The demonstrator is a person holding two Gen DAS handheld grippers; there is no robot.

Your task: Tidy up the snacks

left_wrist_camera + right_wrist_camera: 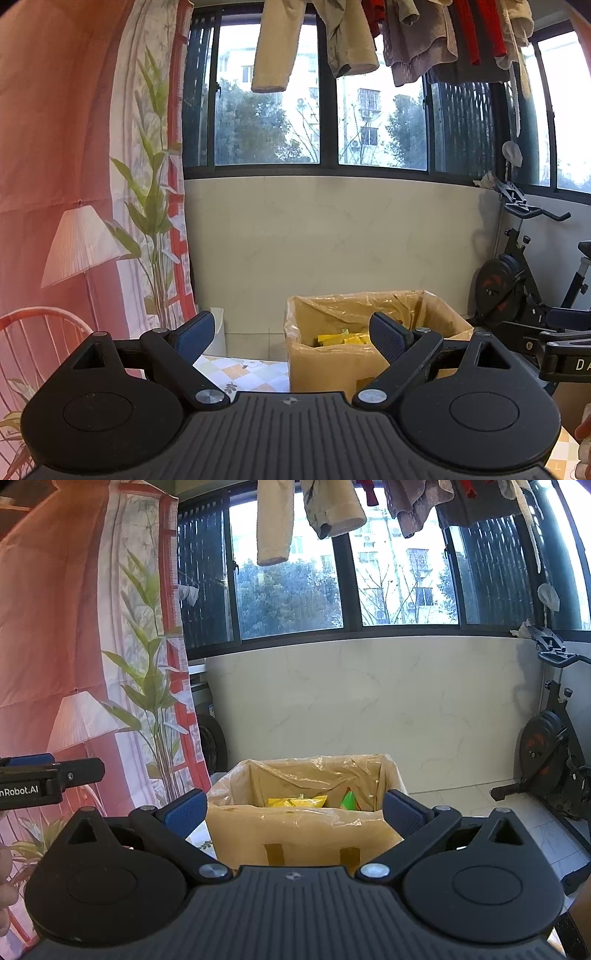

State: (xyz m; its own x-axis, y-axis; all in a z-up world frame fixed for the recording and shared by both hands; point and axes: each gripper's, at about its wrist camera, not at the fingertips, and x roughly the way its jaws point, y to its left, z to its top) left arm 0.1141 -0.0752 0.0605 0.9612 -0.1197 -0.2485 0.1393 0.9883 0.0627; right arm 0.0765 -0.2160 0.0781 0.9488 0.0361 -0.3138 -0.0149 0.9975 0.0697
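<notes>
Two grippers under my control are both raised and facing a cardboard box (303,830) lined with crinkled translucent plastic. From the right wrist view, the box sits straight ahead between the spread fingers, just beyond the tips. Inside it lie a yellow snack packet (297,802) and a green packet (349,800), the green one to the right of the yellow. From the left wrist view, the box (325,365) stands ahead and toward the right finger, with yellow packets (341,338) showing over its near wall; their exact count I cannot tell, since that finger covers part of the opening.

My right gripper (295,808) has its jaws spread wide, holding and touching nothing. My left gripper (291,336) stands likewise wide apart and bare. Finger pads (184,812) are blue and ribbed on black linkages.

The box rests on a checked tablecloth (251,373). An exercise bike (554,753) stands to the right on pale floor tiles.
</notes>
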